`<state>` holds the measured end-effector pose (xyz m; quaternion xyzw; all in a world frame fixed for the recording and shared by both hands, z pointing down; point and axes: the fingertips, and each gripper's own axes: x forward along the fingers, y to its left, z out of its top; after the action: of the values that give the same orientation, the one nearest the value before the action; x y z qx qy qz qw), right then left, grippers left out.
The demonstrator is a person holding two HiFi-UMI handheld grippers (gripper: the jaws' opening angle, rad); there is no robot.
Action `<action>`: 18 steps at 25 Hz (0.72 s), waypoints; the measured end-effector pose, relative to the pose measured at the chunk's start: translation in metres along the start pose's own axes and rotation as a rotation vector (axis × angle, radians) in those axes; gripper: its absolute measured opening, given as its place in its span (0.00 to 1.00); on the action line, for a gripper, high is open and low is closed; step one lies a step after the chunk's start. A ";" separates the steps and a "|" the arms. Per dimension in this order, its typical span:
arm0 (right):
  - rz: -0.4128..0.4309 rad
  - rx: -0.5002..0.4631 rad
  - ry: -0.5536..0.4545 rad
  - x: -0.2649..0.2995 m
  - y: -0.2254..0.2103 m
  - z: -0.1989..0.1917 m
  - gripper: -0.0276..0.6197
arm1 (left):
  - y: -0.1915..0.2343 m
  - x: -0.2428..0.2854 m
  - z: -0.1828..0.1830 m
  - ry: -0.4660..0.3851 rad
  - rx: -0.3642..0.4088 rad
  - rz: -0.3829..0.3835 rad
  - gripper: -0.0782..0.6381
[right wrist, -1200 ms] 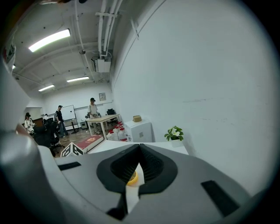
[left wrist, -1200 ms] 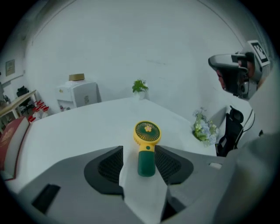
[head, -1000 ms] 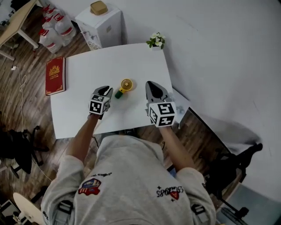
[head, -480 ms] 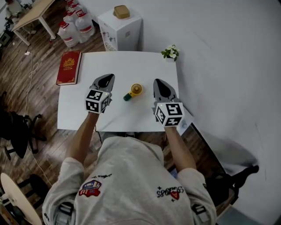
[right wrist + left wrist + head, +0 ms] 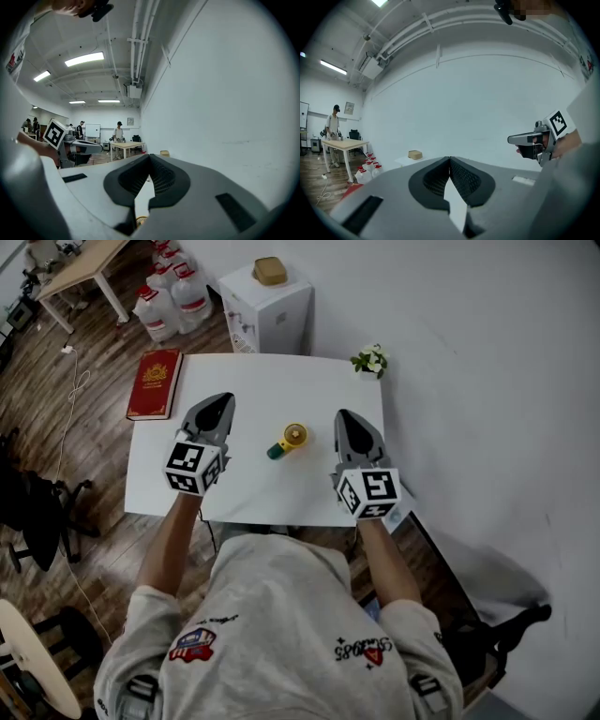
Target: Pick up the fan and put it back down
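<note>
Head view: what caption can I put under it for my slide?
Left gripper and right gripper, both shut and empty, held over the table with the fan lying between them.

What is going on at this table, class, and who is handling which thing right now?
A person holds a two-jaw gripper in each hand over a white table. The left gripper and the right gripper are both shut and empty, one on either side of a small yellow fan with a green handle. The fan lies on the table, touched by neither. A red book lies beside the table's left edge, and a small plant stands at its far right corner.
</note>
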<state>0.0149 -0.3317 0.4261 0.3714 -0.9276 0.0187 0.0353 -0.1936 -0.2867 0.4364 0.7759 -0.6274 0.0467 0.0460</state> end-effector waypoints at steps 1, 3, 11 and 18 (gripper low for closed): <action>0.002 0.000 -0.011 -0.001 0.001 0.001 0.03 | 0.001 -0.001 -0.002 0.003 0.001 0.005 0.12; 0.007 -0.005 -0.029 -0.002 0.003 0.001 0.03 | 0.003 -0.004 -0.007 0.009 -0.001 0.011 0.12; 0.021 0.000 -0.021 0.003 0.011 -0.007 0.03 | 0.007 -0.007 -0.011 0.006 -0.021 0.019 0.12; 0.019 -0.004 -0.001 0.005 0.012 -0.013 0.03 | 0.005 -0.009 -0.018 0.013 -0.032 0.022 0.12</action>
<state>0.0035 -0.3259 0.4389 0.3624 -0.9312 0.0172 0.0355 -0.2009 -0.2765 0.4535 0.7679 -0.6362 0.0423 0.0621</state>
